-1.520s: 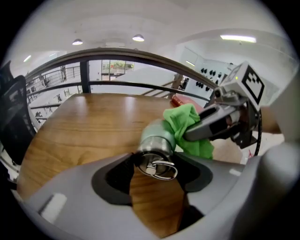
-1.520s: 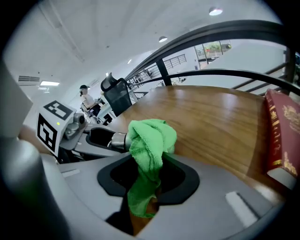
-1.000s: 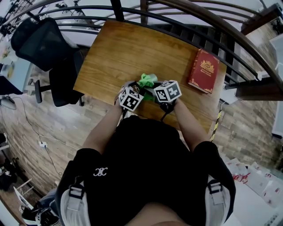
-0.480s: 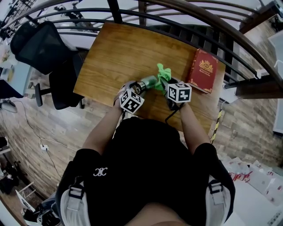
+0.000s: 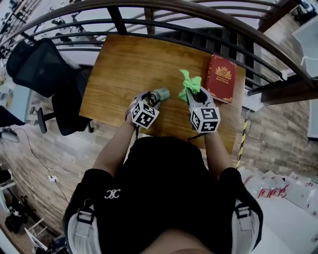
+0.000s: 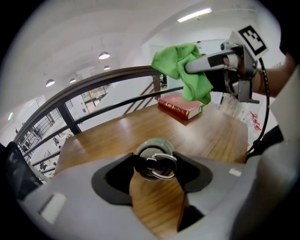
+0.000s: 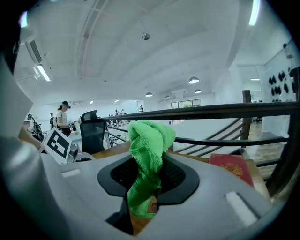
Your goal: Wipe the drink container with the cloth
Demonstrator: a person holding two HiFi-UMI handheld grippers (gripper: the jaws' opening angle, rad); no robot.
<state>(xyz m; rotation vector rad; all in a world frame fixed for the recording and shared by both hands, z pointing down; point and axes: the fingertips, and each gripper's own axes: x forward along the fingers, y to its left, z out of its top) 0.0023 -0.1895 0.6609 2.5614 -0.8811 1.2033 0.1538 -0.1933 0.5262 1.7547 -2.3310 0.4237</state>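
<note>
A pale green drink container [image 5: 160, 94] with a metal ring on its cap lies sideways in my left gripper [image 5: 151, 98], which is shut on it above the wooden table [image 5: 124, 64]. In the left gripper view the container's capped end [image 6: 154, 158] sits between the jaws. My right gripper [image 5: 195, 93] is shut on a bright green cloth [image 5: 190, 83], held up to the right of the container and apart from it. The cloth [image 7: 147, 159] hangs bunched between the right jaws. The cloth [image 6: 185, 70] also shows raised in the left gripper view.
A red book [image 5: 222, 78] lies at the table's right edge, just beyond the cloth. A dark curved railing [image 5: 198, 15] runs behind the table. A black office chair [image 5: 39, 62] stands off the table's left side. People stand far off in the right gripper view.
The right gripper has carried the cloth off the container, to the right and toward the book. The container now shows uncovered in the left gripper, which has barely moved.
</note>
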